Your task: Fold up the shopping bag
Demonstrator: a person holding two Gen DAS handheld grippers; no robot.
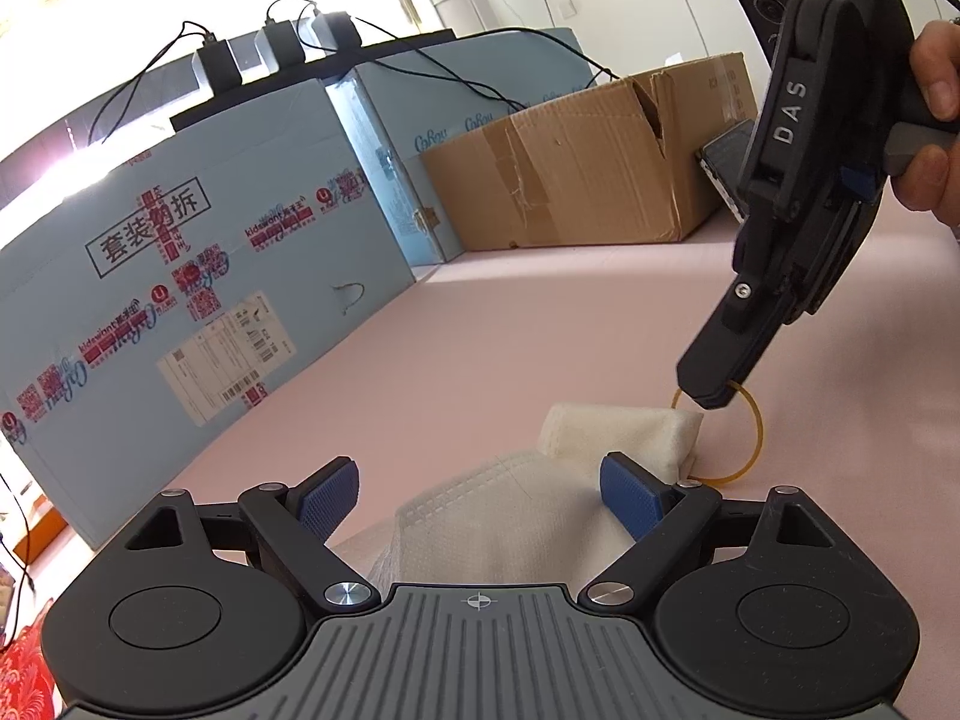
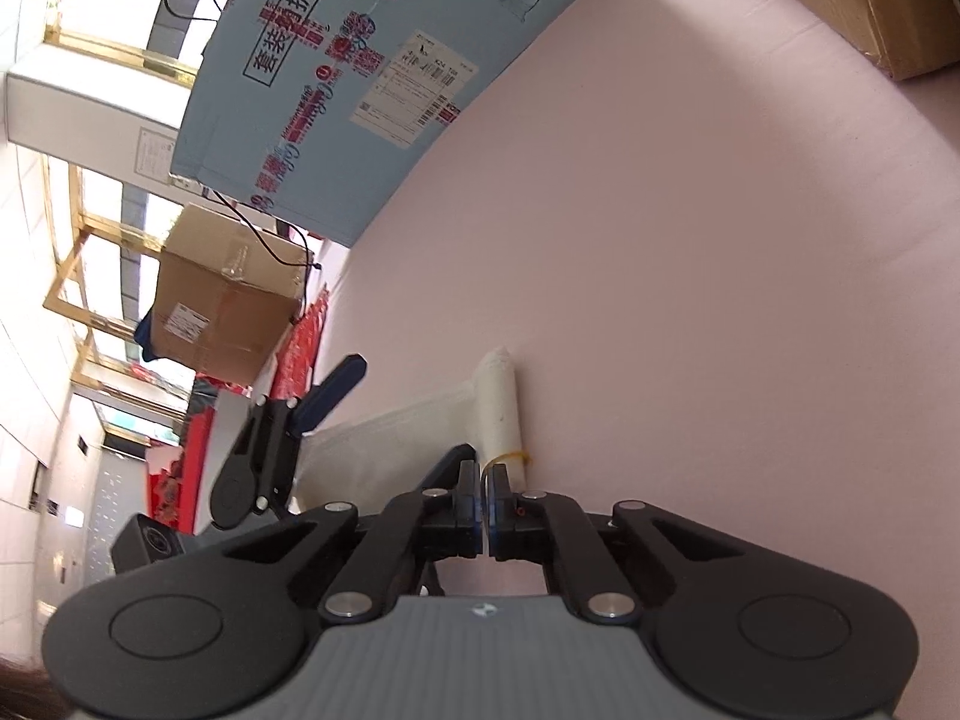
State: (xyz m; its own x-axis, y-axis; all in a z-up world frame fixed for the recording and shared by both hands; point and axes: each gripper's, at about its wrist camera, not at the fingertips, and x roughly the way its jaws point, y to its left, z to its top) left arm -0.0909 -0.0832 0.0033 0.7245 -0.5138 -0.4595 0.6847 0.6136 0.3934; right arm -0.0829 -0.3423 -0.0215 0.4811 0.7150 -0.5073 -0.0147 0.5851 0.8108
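Note:
A cream cloth shopping bag (image 1: pixel 528 516) lies on the pink table, its far end rolled into a tight bundle (image 1: pixel 624 432). My left gripper (image 1: pixel 477 492) is open, its blue pads on either side of the bag's flat part, not gripping it. My right gripper (image 1: pixel 714 399) is shut on a yellow rubber band (image 1: pixel 753 450) next to the roll's right end. In the right wrist view the right gripper (image 2: pixel 485 474) pinches the band (image 2: pixel 510 456) against the roll (image 2: pixel 498 402), and the open left gripper (image 2: pixel 324 396) sits behind the bag.
A large blue printed carton (image 1: pixel 180 276) stands along the left. A brown cardboard box (image 1: pixel 588 174) stands at the back with a dark device (image 1: pixel 729 162) beside it. The pink table surface (image 1: pixel 480 324) stretches between them. Another brown box (image 2: pixel 222 294) lies beyond the table edge.

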